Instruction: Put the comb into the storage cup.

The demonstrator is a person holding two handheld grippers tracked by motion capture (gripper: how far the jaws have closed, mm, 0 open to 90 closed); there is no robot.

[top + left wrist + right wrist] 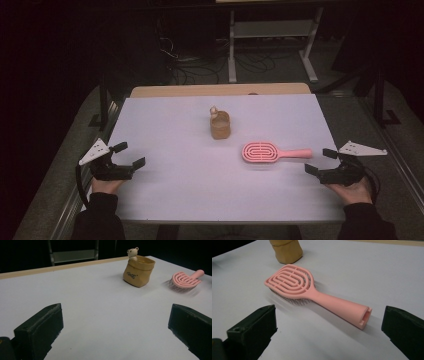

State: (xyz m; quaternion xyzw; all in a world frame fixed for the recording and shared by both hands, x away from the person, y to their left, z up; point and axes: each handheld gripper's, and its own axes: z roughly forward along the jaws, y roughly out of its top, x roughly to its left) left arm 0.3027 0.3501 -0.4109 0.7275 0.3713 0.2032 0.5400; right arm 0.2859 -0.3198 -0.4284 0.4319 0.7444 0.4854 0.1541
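Left claw: held in the person's left hand at the table's left edge, toward the near corner. Jaws spread wide, nothing between them; in the left gripper view only bare table surface lies between the two black jaws. A grey three-cornered plate sits on top of it.

Table: pale lilac top, with a strip of wood showing along the far edge.

Pouch: small tan sack-shaped holder, standing upright near the middle of the table, somewhat toward the far edge. A little bear figure peeks over its rim at the far side. Dark lettering on its front is too small to read.

Hairbrush: pink, vented oval head, lying flat with bristles down, right of the pouch and nearer the front edge, well apart from it. Its handle points toward the right edge.

Right claw: held in the person's right hand at the table's right edge. Jaws wide apart and empty, just beyond the hollow end of the hairbrush handle, not touching it.
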